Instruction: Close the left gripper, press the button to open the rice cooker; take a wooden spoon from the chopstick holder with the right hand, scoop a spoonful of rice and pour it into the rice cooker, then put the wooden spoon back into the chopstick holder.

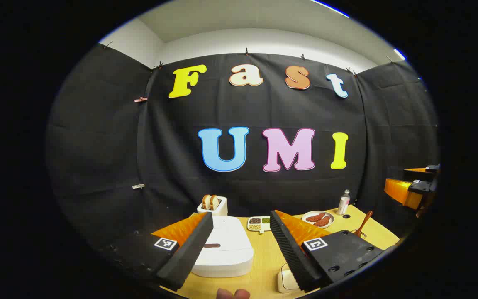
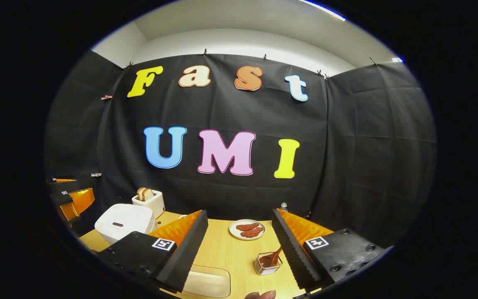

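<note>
The white rice cooker (image 1: 222,249) sits with its lid down on the yellow table, just beyond and below my left gripper (image 1: 242,220), which is open and holds nothing. A dark button (image 1: 212,245) shows on the lid. The wooden spoon (image 1: 364,224) stands in the chopstick holder at the right of the table. In the right gripper view, the wire chopstick holder (image 2: 269,265) with the wooden spoon (image 2: 275,255) is low between the fingers of my open, unloaded right gripper (image 2: 239,216). The rice cooker (image 2: 125,222) lies to the left. A white container (image 2: 208,281) rests near the table's front edge.
A toaster (image 1: 213,204) with bread stands behind the cooker. A divided tray of grains (image 1: 259,224), a plate of sausages (image 2: 247,229) and a small bottle (image 1: 343,202) line the back. The table (image 2: 230,249) ends at the black cloth wall.
</note>
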Demonstrator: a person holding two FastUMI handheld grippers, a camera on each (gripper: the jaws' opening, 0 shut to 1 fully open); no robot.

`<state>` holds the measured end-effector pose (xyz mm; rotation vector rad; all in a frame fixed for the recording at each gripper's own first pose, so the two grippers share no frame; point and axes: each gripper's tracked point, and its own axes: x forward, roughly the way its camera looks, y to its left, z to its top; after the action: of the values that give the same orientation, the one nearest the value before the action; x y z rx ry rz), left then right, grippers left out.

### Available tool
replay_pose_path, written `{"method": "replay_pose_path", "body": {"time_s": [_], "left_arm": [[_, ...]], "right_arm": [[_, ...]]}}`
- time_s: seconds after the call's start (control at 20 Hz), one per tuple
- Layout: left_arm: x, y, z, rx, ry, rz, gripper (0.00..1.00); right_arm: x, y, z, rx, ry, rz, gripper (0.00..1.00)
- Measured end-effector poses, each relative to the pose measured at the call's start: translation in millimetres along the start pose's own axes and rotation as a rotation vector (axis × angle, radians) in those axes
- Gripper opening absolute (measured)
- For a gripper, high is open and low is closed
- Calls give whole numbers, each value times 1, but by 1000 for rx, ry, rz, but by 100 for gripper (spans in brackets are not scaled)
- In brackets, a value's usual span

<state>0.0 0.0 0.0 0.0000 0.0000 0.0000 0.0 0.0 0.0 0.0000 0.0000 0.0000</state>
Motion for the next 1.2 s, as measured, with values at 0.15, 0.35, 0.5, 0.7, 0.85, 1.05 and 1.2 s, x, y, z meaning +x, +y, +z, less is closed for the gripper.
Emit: {"method": "replay_pose_path", "body": {"time_s": [0.15,0.35,0.5,0.7,0.85,1.05,1.2], "left_arm": [[1,0,0,4,-3,3,95],[3,-1,0,6,-5,2,95],[4,-1,-1,2,0,3,95],[6,1,-1,1,-1,9,95],[6,-3,-2,-7,1,-13,95],[5,-4,-1,-11,-3,-29,92],[4,-11,2,3,-20,-72,75]], "right_arm": [[1,1,2,-6,-8,-2,98],[3,1,1,3,-10,-1,98],[3,0,1,-1,-11,-5,98],[4,-1,1,0,-8,-10,98],[4,-1,3,-2,-11,-9,98],[4,-2,1,-8,-13,-12,98],[4,-1,1,-12,-13,-12,98]]}}
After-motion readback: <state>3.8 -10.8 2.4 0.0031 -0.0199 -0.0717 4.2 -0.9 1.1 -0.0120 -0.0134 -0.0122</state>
